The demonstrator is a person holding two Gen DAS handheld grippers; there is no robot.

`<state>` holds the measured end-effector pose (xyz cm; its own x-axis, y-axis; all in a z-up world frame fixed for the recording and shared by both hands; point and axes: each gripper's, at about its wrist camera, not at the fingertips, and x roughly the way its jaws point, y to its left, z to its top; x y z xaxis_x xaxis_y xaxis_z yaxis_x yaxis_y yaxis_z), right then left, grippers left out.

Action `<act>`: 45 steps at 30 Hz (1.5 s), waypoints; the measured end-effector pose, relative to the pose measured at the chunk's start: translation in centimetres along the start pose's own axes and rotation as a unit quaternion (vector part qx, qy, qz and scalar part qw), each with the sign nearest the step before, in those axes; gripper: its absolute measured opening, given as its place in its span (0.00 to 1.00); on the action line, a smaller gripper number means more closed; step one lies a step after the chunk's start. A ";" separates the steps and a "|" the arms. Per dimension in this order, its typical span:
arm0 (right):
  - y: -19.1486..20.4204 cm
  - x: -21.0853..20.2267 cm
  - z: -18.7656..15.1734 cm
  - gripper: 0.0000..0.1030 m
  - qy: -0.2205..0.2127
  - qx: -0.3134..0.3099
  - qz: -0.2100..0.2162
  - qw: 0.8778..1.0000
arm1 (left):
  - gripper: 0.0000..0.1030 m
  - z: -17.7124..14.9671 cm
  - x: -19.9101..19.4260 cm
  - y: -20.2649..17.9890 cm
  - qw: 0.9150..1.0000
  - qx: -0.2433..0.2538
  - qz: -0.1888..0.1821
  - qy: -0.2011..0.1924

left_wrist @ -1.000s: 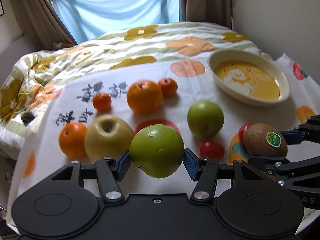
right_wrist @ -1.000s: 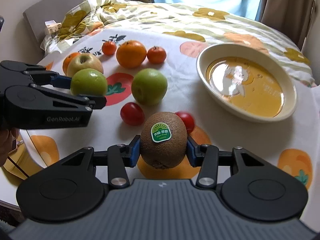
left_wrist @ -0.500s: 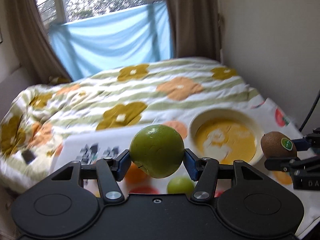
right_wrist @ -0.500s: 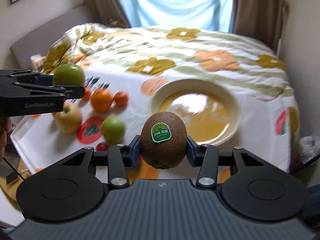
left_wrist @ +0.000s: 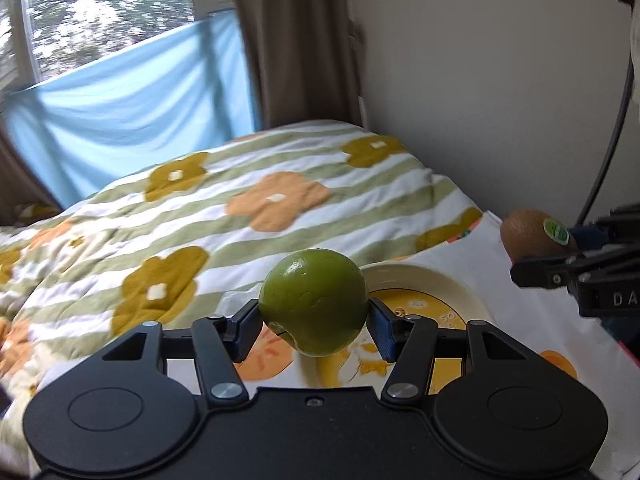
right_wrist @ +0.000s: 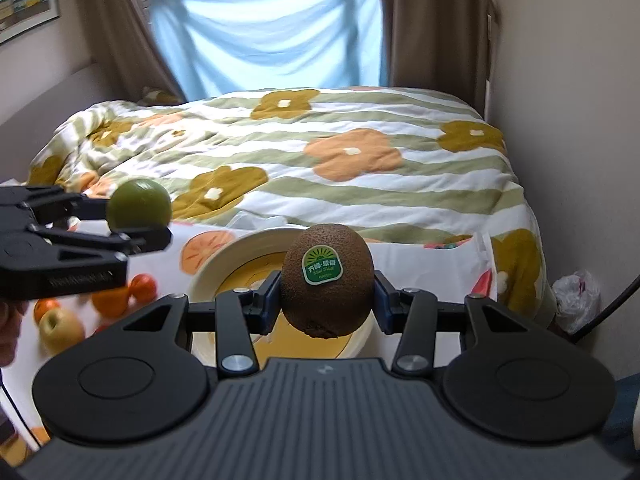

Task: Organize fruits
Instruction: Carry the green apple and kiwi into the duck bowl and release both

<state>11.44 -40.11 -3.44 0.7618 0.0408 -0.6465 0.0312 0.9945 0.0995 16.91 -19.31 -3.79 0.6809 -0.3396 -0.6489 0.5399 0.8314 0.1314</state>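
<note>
change: both hands lifted from the fruit pile toward the dish (right_wrist: 208, 276) | left gripper (left_wrist: 314, 320) clamped on green apple (left_wrist: 313, 302) | right gripper (right_wrist: 326, 300) clamped on kiwi (right_wrist: 326, 286) | dish below-ahead | next: likely drop-off

Kiwi (right_wrist: 327, 285), green oval sticker (right_wrist: 322, 265) on near face: white Chinese characters, too small to read surely; below them small script, seemingly "Kiwi Fruit", then "GREEN", uncertain.

Same sticker visible in left wrist view, blurred, unreadable.

Right claw body (left_wrist: 612, 296), side plate: white letters "DA", rest cut by frame edge.

Left claw body (right_wrist: 60, 268), side: pale lettering, motion-blurred, unreadable.

Bowl (left_wrist: 424, 280), yellow inner floor: small markings, unreadable.
</note>
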 end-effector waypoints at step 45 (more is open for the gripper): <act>1.5 12.3 -1.0 0.59 0.080 -0.123 0.015 0.989 | 0.92 -3.2 6.3 2.3 0.996 0.050 -0.022 0.065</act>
<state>20.19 -38.00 -11.96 0.6478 0.0663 -0.7589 -0.1632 0.9852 -0.0532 20.85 -18.07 -9.96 0.5889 -0.3105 -0.7462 0.6193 0.7666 0.1697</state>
